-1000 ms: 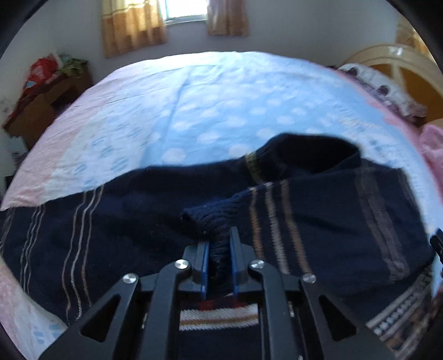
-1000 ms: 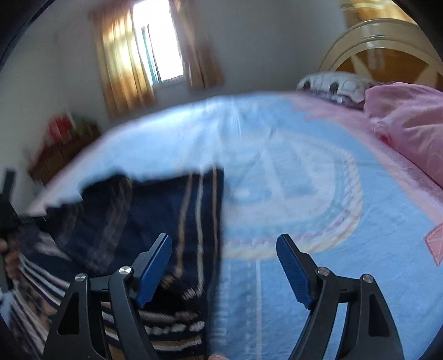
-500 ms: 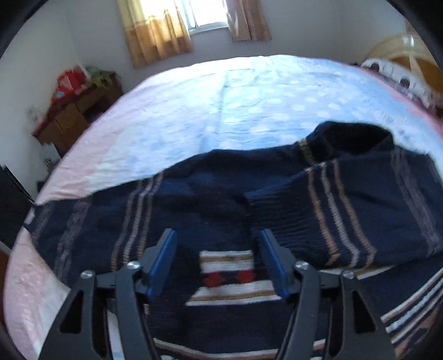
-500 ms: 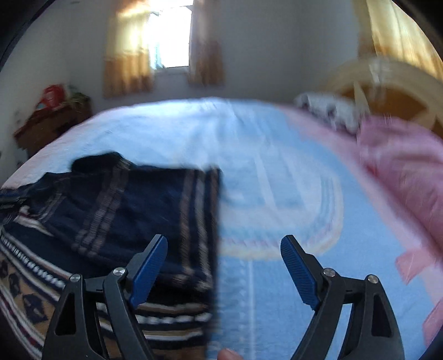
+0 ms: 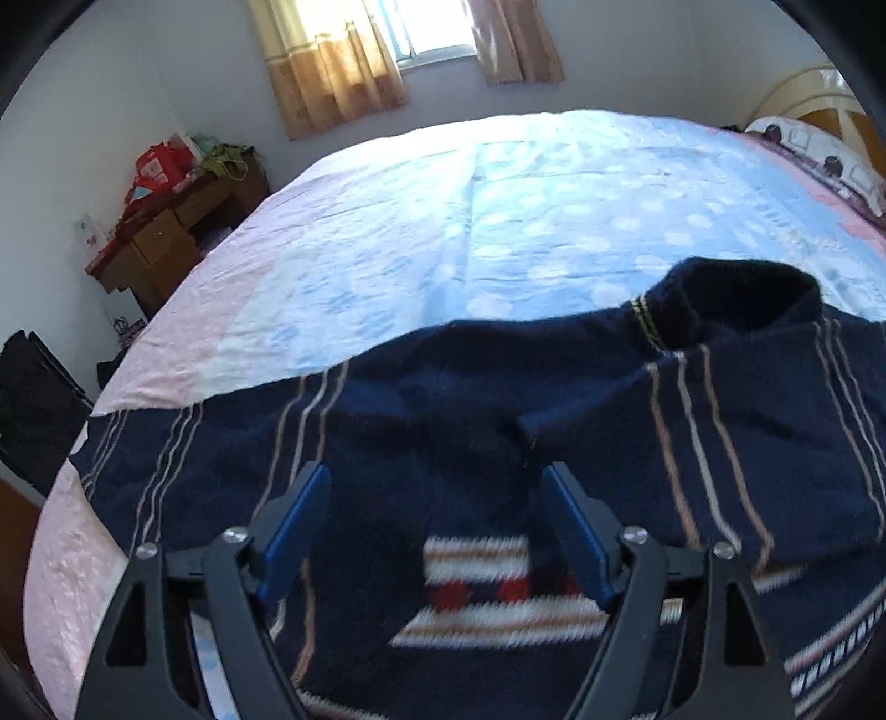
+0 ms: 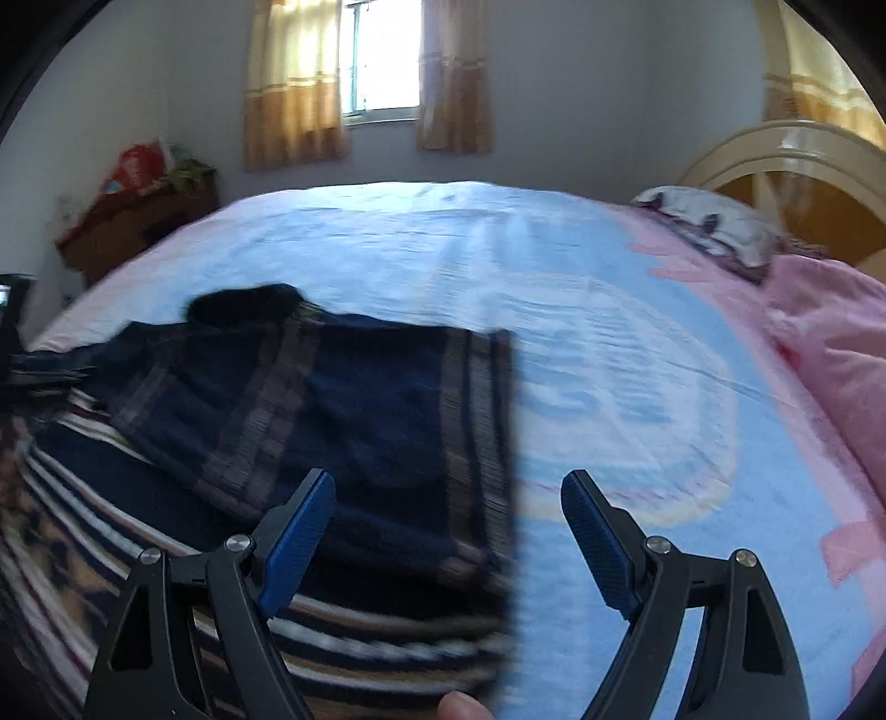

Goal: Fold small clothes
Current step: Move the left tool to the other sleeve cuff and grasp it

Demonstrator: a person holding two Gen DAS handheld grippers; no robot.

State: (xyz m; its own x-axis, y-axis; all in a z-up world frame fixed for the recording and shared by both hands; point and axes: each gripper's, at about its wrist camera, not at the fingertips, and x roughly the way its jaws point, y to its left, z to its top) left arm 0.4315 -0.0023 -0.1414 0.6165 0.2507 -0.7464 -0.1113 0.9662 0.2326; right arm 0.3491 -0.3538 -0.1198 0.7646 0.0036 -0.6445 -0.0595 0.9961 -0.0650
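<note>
1. Right now a dark navy sweater (image 5: pixel 443 421) lies spread on the bed (image 5: pixel 554 210), on its light blue and pink sheet, toward the near edge.
2. One sleeve (image 5: pixel 720 443), with thin tan stripes, is folded across the body of the sweater; the other stretches out flat to the left.
3. The collar (image 5: pixel 736 299) stands up a little at the far side of the garment.
4. The left gripper (image 5: pixel 437 487) hangs over the middle of the sweater, its blue-padded fingers spread wide with nothing between them; whether they touch the knit I cannot tell.
5. The right gripper (image 6: pixel 448 493) is likewise spread wide and holds nothing, poised over the sweater's right edge (image 6: pixel 506 443), one finger above the wool, the other above bare sheet.
6. A pink blanket (image 6: pixel 830 343) is bunched at the right, near the pillow (image 6: pixel 714 221).
7. A wooden desk (image 5: pixel 166 238) stands by the wall, under the curtained window (image 5: pixel 410 33).
</note>
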